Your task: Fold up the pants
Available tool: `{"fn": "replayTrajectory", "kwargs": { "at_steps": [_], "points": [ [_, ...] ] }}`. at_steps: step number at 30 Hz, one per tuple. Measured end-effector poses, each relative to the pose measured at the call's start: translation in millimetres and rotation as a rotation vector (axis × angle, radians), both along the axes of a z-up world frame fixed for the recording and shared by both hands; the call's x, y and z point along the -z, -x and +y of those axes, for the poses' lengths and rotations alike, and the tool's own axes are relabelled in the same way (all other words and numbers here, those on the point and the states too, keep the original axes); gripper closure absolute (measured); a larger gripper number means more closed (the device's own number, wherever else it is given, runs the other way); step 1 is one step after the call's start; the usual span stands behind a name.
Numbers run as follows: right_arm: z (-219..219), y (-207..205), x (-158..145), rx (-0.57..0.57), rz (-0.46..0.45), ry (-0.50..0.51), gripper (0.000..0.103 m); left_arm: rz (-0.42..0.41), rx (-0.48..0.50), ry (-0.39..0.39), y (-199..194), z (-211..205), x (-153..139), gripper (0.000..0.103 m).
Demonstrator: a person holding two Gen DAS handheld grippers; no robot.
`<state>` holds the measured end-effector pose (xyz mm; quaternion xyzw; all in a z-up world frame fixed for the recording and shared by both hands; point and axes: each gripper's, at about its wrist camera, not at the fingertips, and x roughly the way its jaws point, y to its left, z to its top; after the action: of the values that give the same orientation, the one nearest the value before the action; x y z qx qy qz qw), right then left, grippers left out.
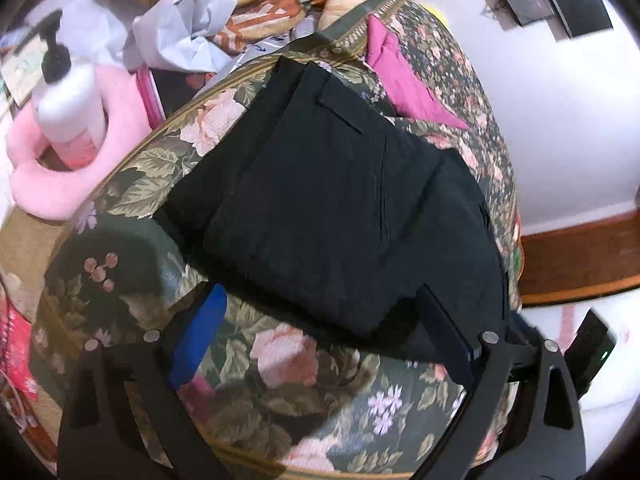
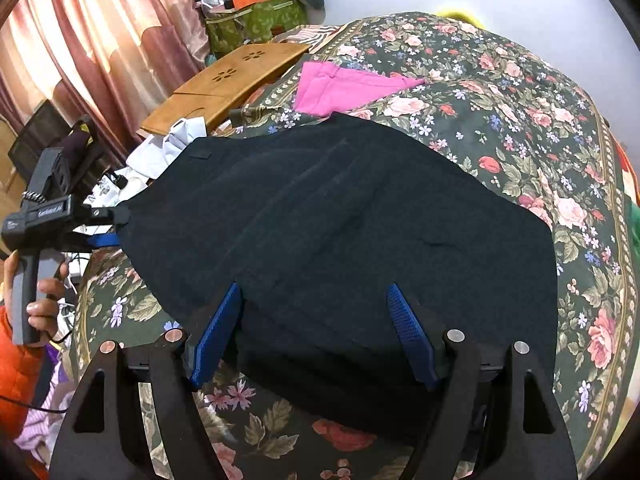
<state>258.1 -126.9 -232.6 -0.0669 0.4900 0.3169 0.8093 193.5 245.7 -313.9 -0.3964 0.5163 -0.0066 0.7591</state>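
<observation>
Black pants (image 1: 328, 208) lie folded in layers on a floral bedspread (image 1: 280, 392), waistband and belt loop toward the far side. They also fill the middle of the right wrist view (image 2: 340, 232). My left gripper (image 1: 320, 320) is open at the pants' near edge, its right finger over the cloth. It also shows in the right wrist view (image 2: 108, 226), at the pants' left edge. My right gripper (image 2: 314, 332) is open, its blue fingers (image 2: 216, 332) spread over the near folded edge.
A pink garment (image 2: 340, 88) lies on the bedspread (image 2: 520, 140) beyond the pants. A wooden lap tray (image 2: 224, 84), crumpled white cloth (image 1: 184, 28), a pump bottle (image 1: 68, 96) on a pink cushion (image 1: 116, 120) and clutter sit along the left. A wall is at the right.
</observation>
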Motion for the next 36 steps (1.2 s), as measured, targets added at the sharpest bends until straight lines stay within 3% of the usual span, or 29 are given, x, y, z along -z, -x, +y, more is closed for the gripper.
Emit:
{"fn": "replayTrajectory", "kwargs": {
  "at_steps": [5, 11, 12, 13, 14, 16, 20, 24, 30, 36],
  "points": [
    [0.3, 0.0, 2.1, -0.009, 0.004, -0.007, 0.028, 0.008, -0.038, 0.093, -15.7, 9.6, 15.9, 0.002],
    [-0.4, -0.1, 3.1, -0.012, 0.009, -0.018, 0.028, 0.006, -0.049, 0.145, -34.6, 15.7, 23.8, 0.002],
    [-0.4, 0.0, 3.1, -0.011, 0.009, -0.019, 0.028, 0.005, -0.052, 0.147, -36.8, 16.8, 24.0, 0.005],
    [-0.3, 0.0, 3.1, -0.011, 0.008, -0.017, 0.028, 0.010, -0.054, 0.131, -38.9, 17.3, 23.6, 0.019],
    [-0.3, 0.0, 3.1, -0.011, 0.008, -0.017, 0.028, 0.026, -0.053, 0.097, -41.3, 17.4, 23.8, 0.039],
    [-0.5, 0.1, 3.1, -0.012, 0.008, -0.018, 0.028, 0.058, -0.036, -0.003, -45.9, 15.0, 22.9, 0.058],
    [-1.2, 0.9, 1.6, -0.010, 0.005, -0.017, 0.028, 0.050, -0.026, -0.108, -46.3, 8.3, 14.7, 0.066],
    [-6.6, -0.5, -7.2, -0.002, 0.025, -0.020, 0.030, 0.023, -0.015, -0.259, -45.9, -4.3, -8.6, 0.073],
    [-46.8, -1.2, -22.6, 0.091, 0.029, -0.099, 0.031, -0.098, 0.011, -0.498, -54.7, -31.3, -82.2, 0.080],
    [-105.5, -3.6, -19.4, 0.241, 0.023, -0.105, 0.031, -0.311, 0.068, -0.624, -66.4, -81.5, -166.6, 0.081]
  ]
}}
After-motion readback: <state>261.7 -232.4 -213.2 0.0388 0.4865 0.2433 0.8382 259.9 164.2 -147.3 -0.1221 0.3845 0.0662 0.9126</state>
